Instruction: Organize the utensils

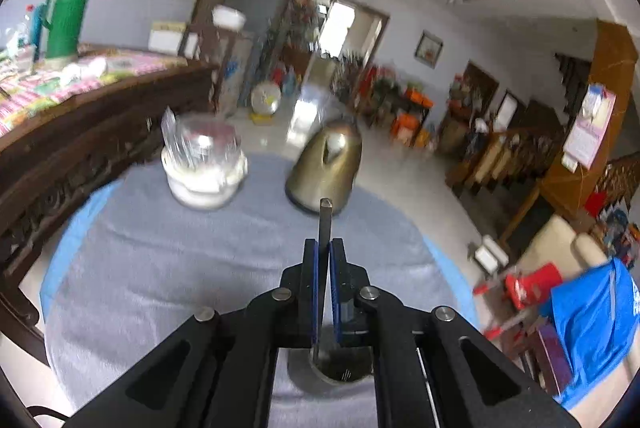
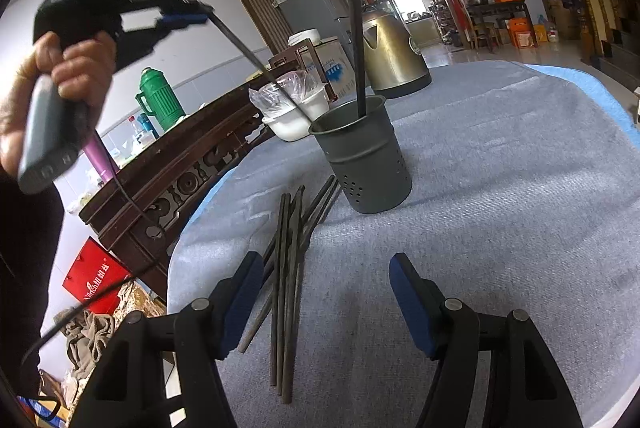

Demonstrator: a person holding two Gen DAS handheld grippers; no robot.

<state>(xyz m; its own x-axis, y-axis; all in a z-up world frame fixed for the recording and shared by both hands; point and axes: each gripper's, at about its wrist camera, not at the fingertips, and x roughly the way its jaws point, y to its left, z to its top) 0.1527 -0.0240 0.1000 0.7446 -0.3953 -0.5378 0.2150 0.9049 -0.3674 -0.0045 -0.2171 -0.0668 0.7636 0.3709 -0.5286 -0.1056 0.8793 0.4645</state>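
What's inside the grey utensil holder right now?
One dark chopstick stands in the grey utensil holder, leaning on its rim. The holder's bottom is hidden by its wall, so anything lower down cannot be seen.

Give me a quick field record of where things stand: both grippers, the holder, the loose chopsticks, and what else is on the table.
left gripper: shut on one dark chopstick, tip lowered towards the holder
right gripper: open, holding nothing, hovering above the loose chopsticks
dark grey perforated metal holder: upright, one chopstick standing inside
loose dark chopsticks: a bundle lying flat on the grey tablecloth, beside the holder
brass-coloured kettle: behind the holder
white bowls wrapped in clear plastic: left of the kettle
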